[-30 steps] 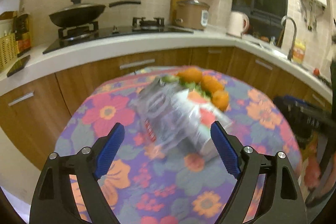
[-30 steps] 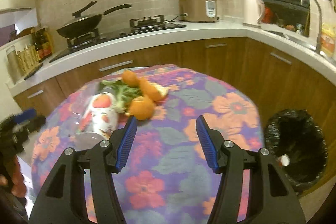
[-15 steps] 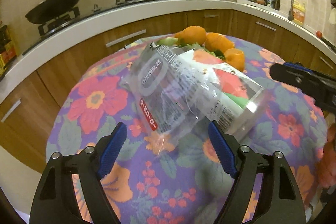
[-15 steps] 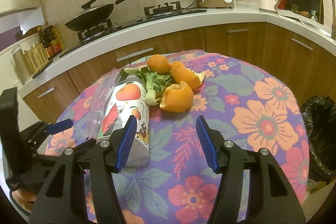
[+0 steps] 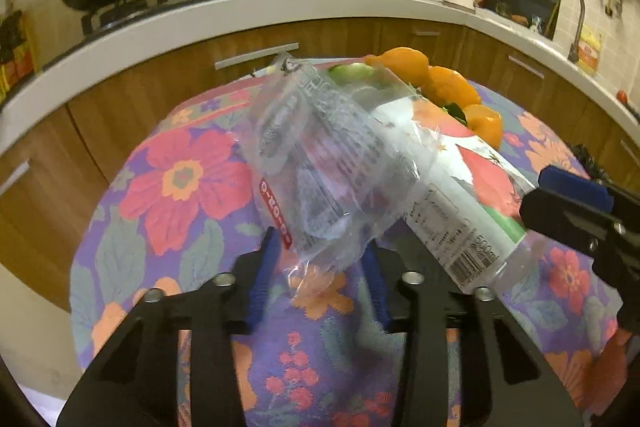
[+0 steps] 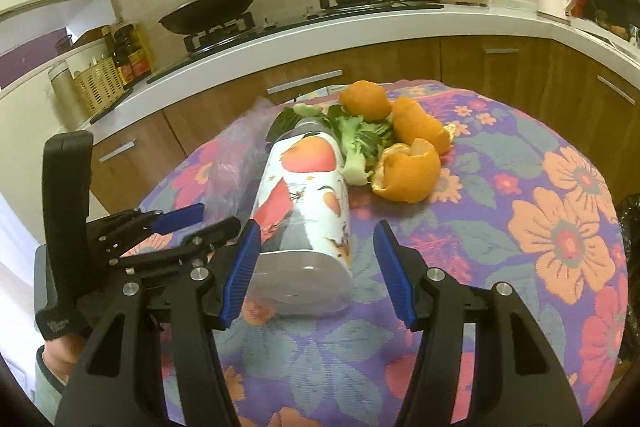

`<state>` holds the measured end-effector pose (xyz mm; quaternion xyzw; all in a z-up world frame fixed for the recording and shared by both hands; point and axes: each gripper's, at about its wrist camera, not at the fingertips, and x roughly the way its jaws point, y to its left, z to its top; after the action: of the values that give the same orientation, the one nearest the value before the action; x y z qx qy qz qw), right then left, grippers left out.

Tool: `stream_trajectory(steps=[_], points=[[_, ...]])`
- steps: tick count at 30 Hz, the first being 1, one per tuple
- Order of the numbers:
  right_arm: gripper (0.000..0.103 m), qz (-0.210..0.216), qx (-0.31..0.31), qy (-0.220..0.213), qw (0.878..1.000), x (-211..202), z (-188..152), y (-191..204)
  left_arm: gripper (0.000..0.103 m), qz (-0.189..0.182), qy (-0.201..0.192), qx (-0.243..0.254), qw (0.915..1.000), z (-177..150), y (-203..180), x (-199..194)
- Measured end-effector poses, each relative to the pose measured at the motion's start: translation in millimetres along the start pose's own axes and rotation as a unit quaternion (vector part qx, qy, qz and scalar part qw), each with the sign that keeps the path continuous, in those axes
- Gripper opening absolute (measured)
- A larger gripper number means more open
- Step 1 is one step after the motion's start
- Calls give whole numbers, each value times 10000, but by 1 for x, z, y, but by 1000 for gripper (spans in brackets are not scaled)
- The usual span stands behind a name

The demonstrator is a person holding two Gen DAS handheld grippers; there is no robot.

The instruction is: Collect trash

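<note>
The clear plastic bag (image 5: 320,163) hides the left gripper (image 5: 320,275) tips; its jaws have just been closing around the bag's corner, though contact is unclear. The right gripper (image 6: 316,267) is open, straddling the bottle (image 6: 308,203) on the flowered tabletop (image 6: 520,227); kitchen counter (image 6: 360,23) behind.

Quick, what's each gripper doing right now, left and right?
Left gripper: jaws have just been closing, the clear plastic bag between them; grip cannot be told.
Right gripper: open, empty, astride the base of the bottle.

I count: orange peels (image 6: 406,169) 3 | bottle (image 6: 308,203) 1 | clear plastic bag (image 5: 320,163) 1 | greens (image 6: 356,139) 1 bunch | my grippers 2: left (image 5: 320,275), right (image 6: 316,271)
</note>
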<state>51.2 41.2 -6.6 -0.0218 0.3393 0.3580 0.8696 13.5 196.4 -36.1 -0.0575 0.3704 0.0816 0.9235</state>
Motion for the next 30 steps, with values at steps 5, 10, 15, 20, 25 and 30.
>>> stream_trajectory(steps=[5,10,15,20,25,30], points=[[65,-13,-130,183,9997,10,-1,10,29,-161,-88,-273,9995,-1,10,-3],[65,-242,-216,406,9987,24,-2,17,27,-265,-168,-538,9981,-1,20,-5],[65,-438,-222,528,9974,36,0,19,27,-344,-271,-650,9969,-2,25,-7],[60,-547,-306,456,9970,36,-1,23,27,-426,-355,-669,9962,-4,26,-10],[59,-542,-311,358,9974,30,-2,23,26,-489,-472,-699,9952,-6,29,-14],[59,-524,-341,322,9975,22,-5,25,22,-532,-531,-692,9948,-6,28,-17]])
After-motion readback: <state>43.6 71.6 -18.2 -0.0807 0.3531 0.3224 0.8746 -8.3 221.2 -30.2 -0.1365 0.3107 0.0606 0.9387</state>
